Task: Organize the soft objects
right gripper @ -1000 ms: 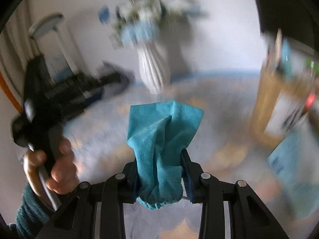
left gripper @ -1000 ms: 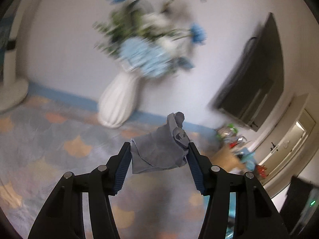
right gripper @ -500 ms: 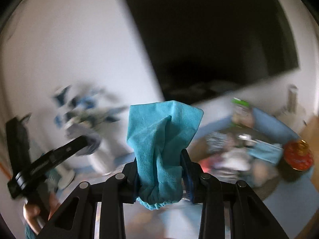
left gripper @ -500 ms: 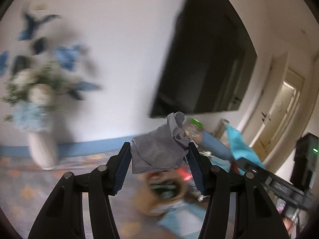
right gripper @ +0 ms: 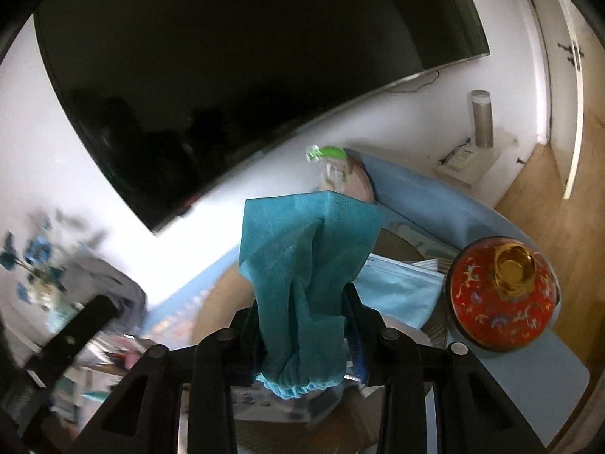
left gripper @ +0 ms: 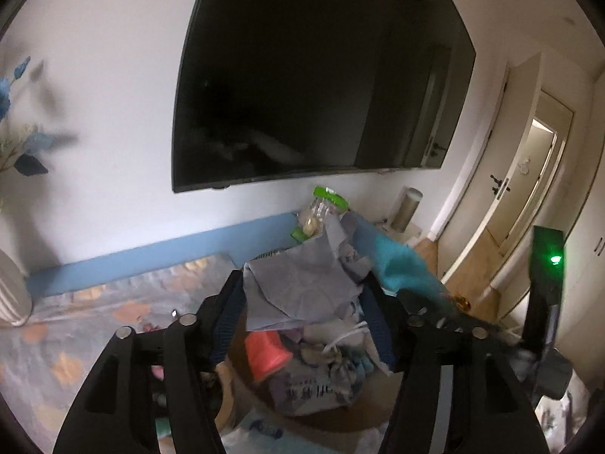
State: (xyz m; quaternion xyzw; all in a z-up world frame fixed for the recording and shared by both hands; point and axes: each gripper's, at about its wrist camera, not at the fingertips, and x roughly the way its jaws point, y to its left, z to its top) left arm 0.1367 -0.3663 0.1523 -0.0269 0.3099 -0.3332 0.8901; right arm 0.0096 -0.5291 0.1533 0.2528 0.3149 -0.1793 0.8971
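My left gripper [left gripper: 302, 304] is shut on a crumpled grey cloth [left gripper: 298, 287] and holds it in the air above a round woven basket [left gripper: 370, 412] full of clutter. My right gripper [right gripper: 304, 325] is shut on a teal cloth [right gripper: 306, 265] that hangs over its fingers. The teal cloth also shows in the left wrist view [left gripper: 401, 268], just right of the grey cloth. The left gripper with the grey cloth [right gripper: 102, 283] shows blurred at the left of the right wrist view.
A large black TV [left gripper: 314, 87] hangs on the white wall. The basket holds an orange cup [left gripper: 266, 353], a printed bag [left gripper: 310, 391] and a green-lidded jar [left gripper: 321, 208]. A red lidded pot [right gripper: 503, 291] and light blue face masks [right gripper: 397, 291] lie at the right.
Both grippers have swung right, from the flower vase and patterned rug to the TV wall and the cluttered basket. Each still holds its cloth.
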